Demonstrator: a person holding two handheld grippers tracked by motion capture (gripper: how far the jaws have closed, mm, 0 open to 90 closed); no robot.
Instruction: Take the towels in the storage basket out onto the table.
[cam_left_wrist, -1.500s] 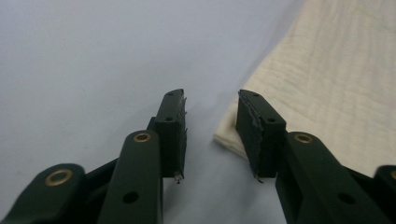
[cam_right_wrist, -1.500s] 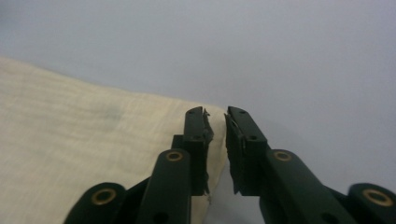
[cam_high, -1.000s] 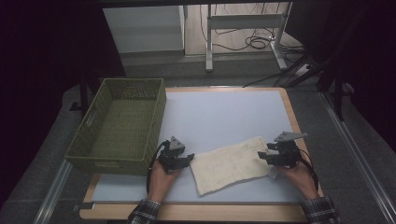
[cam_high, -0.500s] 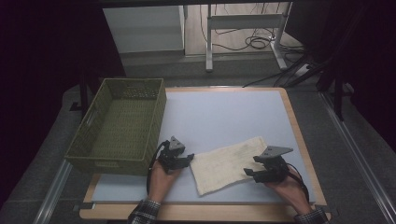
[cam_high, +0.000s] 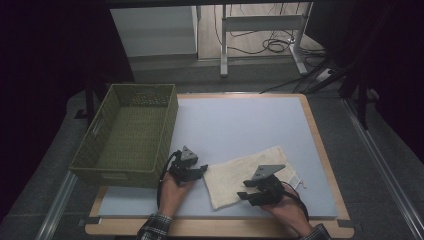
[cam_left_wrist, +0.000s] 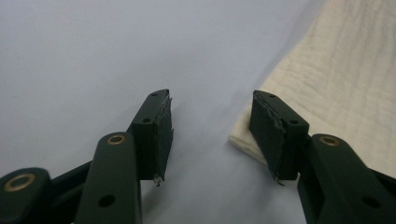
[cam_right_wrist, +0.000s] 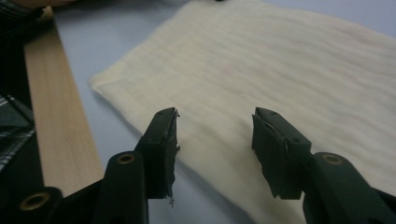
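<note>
A dim lab or test room: a pale work mat (cam_high: 240, 125) on a wood-edged table (cam_high: 320, 145), floor cables (cam_high: 270, 45) and metal stand legs (cam_high: 225, 37) behind.

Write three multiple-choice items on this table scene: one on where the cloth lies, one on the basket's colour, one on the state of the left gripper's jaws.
1. Where does the cream cloth lie?
A. inside the basket
B. flat on the blue mat
C. on the floor

2. What colour is the woven basket?
A. green
B. red
C. white

3. How do the jaws of the left gripper stand?
A. clamped on the cloth
B. clamped on the basket
C. apart, holding nothing

Key: 1 B, it is spread on the mat; 2 A, olive-green weave; 3 C, a bare gap shows between the pads.
</note>
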